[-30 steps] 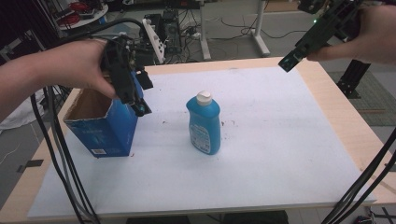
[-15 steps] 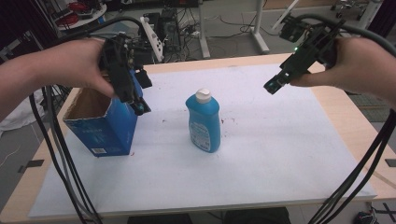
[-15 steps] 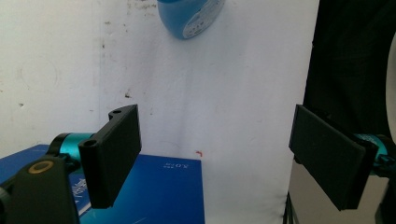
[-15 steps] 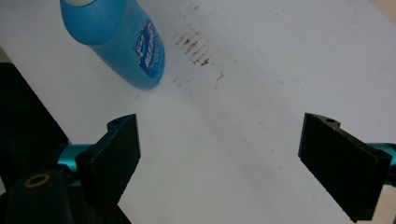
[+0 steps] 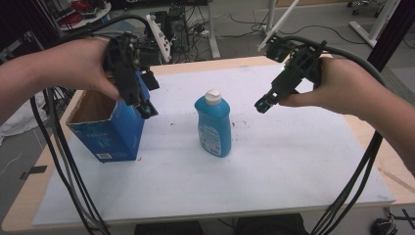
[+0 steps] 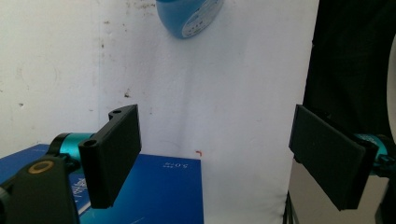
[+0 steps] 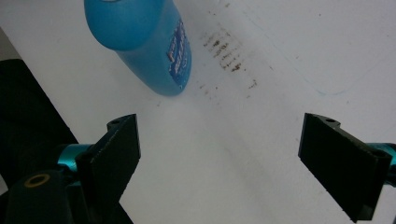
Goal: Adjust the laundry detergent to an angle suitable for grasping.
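Blue bottle is seen upright between wide-open left gripper and wide-open right gripper, untouched; bare table is left around it.

In the left gripper view the top edge cuts off the blue bottle, leaving its lower body. The right gripper view loses the bottle's cap at its top edge. The label print is too small to read. In the high view, the left gripper hides part of the blue box rim.
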{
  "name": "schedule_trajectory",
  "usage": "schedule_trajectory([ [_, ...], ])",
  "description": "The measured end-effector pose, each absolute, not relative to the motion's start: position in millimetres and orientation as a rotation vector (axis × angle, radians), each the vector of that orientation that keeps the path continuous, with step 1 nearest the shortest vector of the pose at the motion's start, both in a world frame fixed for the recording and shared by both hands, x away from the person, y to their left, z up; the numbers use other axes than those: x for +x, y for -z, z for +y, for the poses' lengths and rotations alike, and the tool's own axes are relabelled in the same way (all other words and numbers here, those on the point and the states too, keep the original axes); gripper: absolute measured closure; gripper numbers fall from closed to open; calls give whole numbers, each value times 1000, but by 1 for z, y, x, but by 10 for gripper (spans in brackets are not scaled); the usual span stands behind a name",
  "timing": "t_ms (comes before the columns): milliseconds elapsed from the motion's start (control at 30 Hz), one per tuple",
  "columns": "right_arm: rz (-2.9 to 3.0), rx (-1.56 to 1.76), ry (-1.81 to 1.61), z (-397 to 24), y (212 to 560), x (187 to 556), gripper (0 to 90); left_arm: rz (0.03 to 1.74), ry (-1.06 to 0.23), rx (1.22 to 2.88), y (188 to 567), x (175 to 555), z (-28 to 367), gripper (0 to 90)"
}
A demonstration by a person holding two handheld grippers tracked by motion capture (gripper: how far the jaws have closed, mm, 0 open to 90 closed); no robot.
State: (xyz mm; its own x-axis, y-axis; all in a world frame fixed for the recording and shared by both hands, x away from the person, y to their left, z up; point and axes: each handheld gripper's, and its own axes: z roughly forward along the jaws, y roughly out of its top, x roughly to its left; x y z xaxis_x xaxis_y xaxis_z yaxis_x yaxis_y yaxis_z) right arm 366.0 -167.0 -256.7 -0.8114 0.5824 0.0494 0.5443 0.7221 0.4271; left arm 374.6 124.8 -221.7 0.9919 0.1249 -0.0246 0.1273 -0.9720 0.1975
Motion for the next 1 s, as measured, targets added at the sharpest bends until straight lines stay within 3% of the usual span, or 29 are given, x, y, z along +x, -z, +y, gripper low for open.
schedule_trajectory([
  [1000,2889,848,-632,-83,271,365,120,180,16,2930,223,373,127,169],
])
